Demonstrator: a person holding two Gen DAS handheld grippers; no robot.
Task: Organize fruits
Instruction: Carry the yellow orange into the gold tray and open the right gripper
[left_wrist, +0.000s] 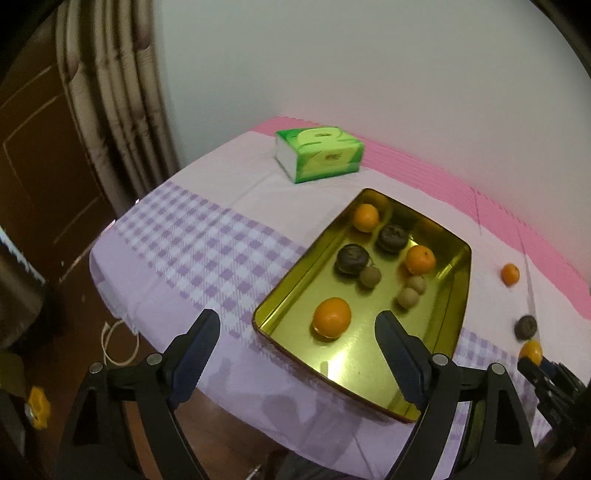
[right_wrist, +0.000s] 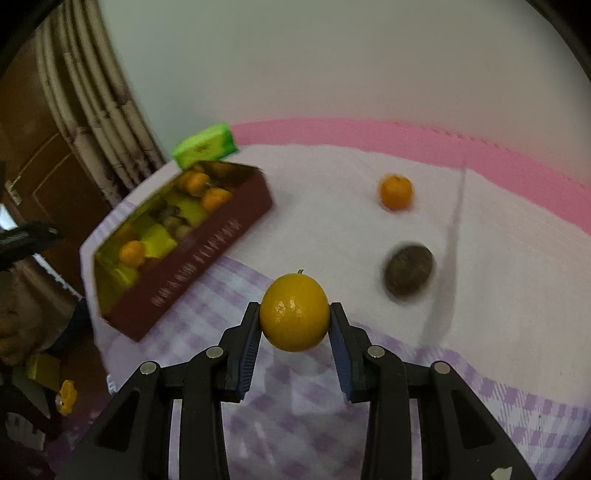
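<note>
A gold tin box (left_wrist: 458, 295) with dark red outer walls (right_wrist: 207, 254) lies on the table and holds several fruits: oranges, dark round fruits and small brown ones. My left gripper (left_wrist: 297, 325) is open and empty, hovering over the near end of the tin just above an orange (left_wrist: 331, 317). My right gripper (right_wrist: 294, 314) is shut on a yellow-orange citrus fruit (right_wrist: 294, 312), held above the cloth right of the tin; it also shows at the left wrist view's edge (left_wrist: 530, 351). An orange (right_wrist: 396, 191) and a dark round fruit (right_wrist: 408, 268) lie loose on the cloth.
A green tissue pack (left_wrist: 318, 153) sits behind the tin near the wall. The table has a lilac checked cloth (left_wrist: 207, 240) with a pink band (right_wrist: 406, 134) along the wall. The table's left edge drops to a brown floor beside a curtain (left_wrist: 110, 110).
</note>
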